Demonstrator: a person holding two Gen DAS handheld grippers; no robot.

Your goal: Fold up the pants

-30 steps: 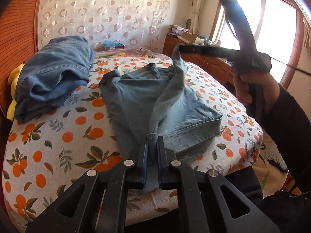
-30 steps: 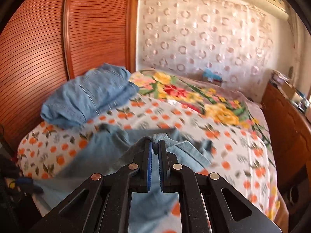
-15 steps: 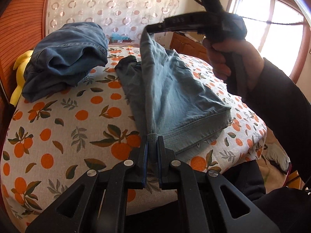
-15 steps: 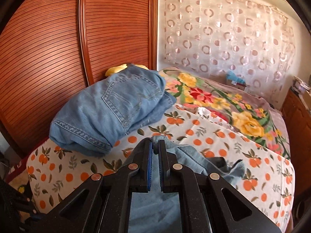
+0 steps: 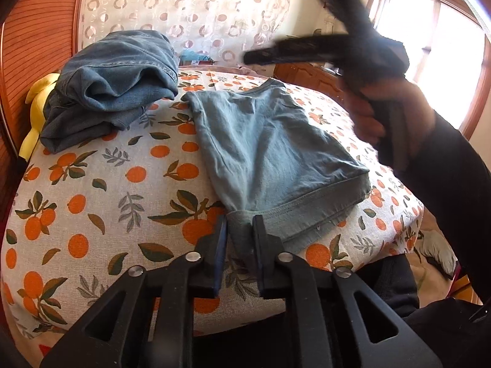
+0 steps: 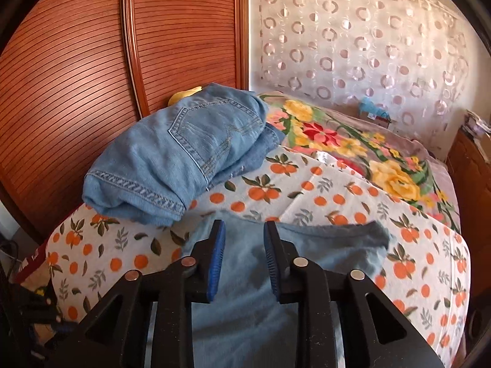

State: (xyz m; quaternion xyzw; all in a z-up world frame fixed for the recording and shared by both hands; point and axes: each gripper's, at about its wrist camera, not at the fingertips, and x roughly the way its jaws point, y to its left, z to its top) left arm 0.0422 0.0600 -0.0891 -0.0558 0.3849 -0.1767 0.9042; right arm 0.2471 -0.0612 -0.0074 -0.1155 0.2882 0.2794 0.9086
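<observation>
Light grey-blue pants [image 5: 270, 150] lie folded flat on the orange-print bedsheet [image 5: 101, 190]; they also show in the right wrist view [image 6: 245, 300]. My left gripper [image 5: 240, 227] sits at the pants' near hem corner with its jaws slightly apart, the hem cloth lying between them. My right gripper [image 6: 244, 239] is open and empty, held above the far part of the pants. It shows blurred in the left wrist view [image 5: 254, 56], over the pants' far edge.
A pile of blue jeans [image 6: 181, 153] lies at the bed's left by the wooden slatted doors [image 6: 92, 55], over something yellow [image 5: 36, 113]. A floral blanket [image 6: 368, 153] covers the far bed. A wooden cabinet [image 6: 472, 171] stands right. The bed edge is near me.
My right gripper carried the pants' upper layer over, opened and let it drop flat. My left gripper's jaws have parted from the hem.
</observation>
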